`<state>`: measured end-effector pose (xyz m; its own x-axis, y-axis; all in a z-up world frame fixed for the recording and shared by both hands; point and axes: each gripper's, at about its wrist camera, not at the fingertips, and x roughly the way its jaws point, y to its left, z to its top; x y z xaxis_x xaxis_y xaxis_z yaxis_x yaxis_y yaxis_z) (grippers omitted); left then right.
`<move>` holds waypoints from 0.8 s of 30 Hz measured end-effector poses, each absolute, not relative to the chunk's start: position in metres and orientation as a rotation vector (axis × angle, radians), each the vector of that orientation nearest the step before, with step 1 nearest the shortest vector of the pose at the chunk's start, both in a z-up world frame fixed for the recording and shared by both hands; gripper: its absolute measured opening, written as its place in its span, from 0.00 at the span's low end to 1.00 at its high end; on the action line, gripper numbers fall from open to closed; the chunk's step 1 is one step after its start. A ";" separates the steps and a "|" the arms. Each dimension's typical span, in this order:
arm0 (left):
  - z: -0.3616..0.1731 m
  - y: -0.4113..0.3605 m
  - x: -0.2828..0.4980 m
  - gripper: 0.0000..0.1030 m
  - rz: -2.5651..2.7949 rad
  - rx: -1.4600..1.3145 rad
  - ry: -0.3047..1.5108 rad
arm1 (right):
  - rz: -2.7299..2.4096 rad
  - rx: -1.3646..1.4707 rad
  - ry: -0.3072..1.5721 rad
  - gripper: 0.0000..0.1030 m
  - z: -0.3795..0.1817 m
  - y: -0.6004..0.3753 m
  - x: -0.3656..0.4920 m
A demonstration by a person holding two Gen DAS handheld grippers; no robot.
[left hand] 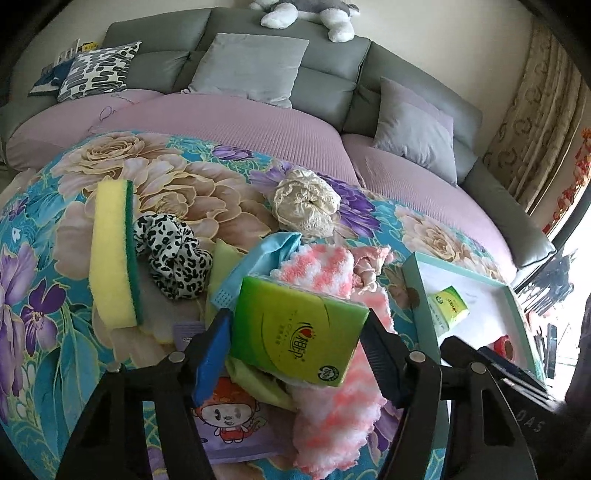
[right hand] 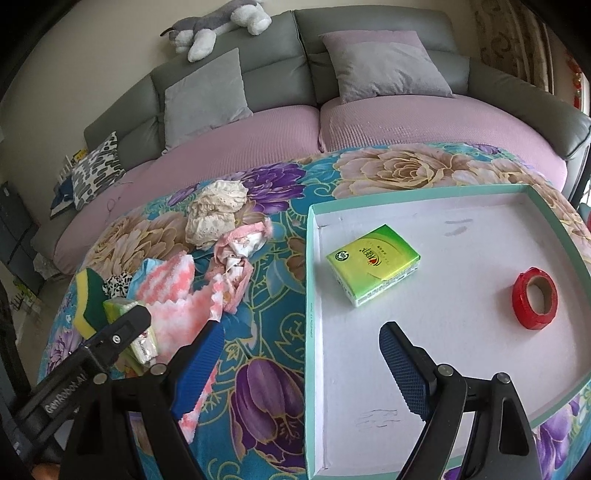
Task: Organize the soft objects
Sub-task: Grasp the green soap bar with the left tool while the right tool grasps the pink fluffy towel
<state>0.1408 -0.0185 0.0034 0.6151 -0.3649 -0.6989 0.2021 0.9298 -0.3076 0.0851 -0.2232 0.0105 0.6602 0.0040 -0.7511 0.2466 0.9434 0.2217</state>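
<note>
My left gripper [left hand: 295, 350] is shut on a green tissue pack [left hand: 299, 332], held tilted above a pile of soft things on the flowered cloth. The pile holds a pink-and-white fuzzy cloth [left hand: 332, 406], a light blue cloth [left hand: 266, 254] and a green cloth [left hand: 258, 380]. To the left lie a yellow-green sponge [left hand: 110, 254] and a leopard scrunchie [left hand: 173, 254]. A cream lace bundle [left hand: 304, 205] lies farther back. My right gripper [right hand: 299, 369] stands open and empty over the left rim of the teal-edged white tray [right hand: 443, 192]. A second tissue pack [right hand: 373, 264] lies in the tray.
A red tape roll [right hand: 535, 297] sits in the tray at the right. A pink frilly garment [right hand: 236, 258] lies left of the tray. Behind the table stands a grey sofa [right hand: 369, 22] with pillows and a plush dog [right hand: 218, 26]. A cartoon card [left hand: 229, 417] lies under the left gripper.
</note>
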 end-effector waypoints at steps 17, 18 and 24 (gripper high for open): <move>0.026 0.055 0.133 0.68 -0.177 -0.380 0.816 | 0.022 0.243 0.838 0.85 0.010 -0.169 0.092; 0.025 0.059 0.133 0.68 -0.167 -0.388 0.819 | 0.034 0.237 0.845 0.85 0.008 -0.165 0.093; 0.017 0.067 0.135 0.68 -0.162 -0.431 0.850 | 0.101 0.205 0.884 0.84 -0.001 -0.142 0.096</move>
<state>0.1351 0.0674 0.0172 0.6540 -0.3074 -0.6912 -0.0311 0.9020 -0.4306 0.0958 -0.1416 -0.0012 0.6307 0.1722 -0.7567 -0.0030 0.9756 0.2196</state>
